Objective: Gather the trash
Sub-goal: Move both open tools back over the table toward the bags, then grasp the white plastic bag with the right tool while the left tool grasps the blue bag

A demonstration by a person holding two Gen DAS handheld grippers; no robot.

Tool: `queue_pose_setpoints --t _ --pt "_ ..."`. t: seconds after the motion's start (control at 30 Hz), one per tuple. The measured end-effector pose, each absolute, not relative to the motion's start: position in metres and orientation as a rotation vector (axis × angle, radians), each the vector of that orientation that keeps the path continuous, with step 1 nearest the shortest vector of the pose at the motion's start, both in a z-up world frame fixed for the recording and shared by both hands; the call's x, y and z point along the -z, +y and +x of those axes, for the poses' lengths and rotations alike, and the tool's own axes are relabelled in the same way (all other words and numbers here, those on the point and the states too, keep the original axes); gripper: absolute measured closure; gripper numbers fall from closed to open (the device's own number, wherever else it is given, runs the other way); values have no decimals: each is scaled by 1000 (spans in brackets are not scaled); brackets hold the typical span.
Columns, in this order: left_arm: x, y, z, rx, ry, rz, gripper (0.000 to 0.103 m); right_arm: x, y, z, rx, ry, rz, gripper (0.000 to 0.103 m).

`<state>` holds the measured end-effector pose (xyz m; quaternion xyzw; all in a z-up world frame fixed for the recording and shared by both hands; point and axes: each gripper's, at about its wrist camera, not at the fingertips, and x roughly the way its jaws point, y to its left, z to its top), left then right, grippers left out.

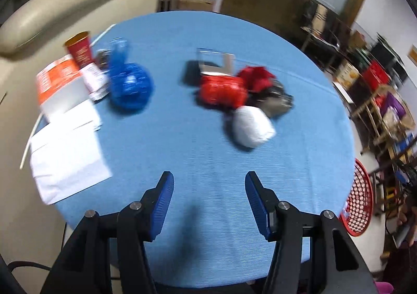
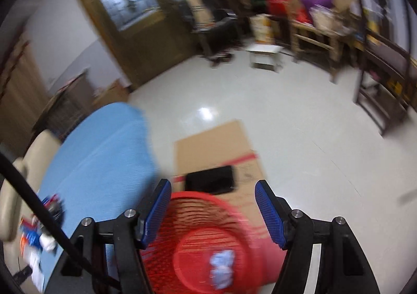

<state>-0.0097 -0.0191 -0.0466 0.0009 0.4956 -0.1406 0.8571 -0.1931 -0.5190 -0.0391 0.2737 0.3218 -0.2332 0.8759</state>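
Our left hand-held gripper hangs over the near part of the round blue counter, its blue pads spread apart with nothing between them. The trash lies scattered on that counter: a crumpled blue wrapper at the left, next to a red paper cup and an orange-and-white box, with white paper sheets nearer us; toward the middle sits a cluster of a red wrapper, a darker red crumple, a grey-black piece and a white wad touching one another. Our right hand-held gripper is also released and empty, poised above the red mesh basket on the floor beside the counter. A pale blue crumpled scrap lies inside the basket. Beyond it, a flat cardboard sheet carries a black rectangular item. Both views are blurred.
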Motion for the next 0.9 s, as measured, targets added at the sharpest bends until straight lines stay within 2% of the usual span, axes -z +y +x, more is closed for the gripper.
queue_pose_setpoints --t 0.23,0.47,0.9 --pt "41 32 0 191 1006 -62 45 26 -421 -121 162 752 478 32" --pt "29 62 47 109 971 -102 45 32 -309 -53 -136 852 384 32" --pt "24 47 121 53 974 -73 44 68 -188 28 -334 981 327 32"
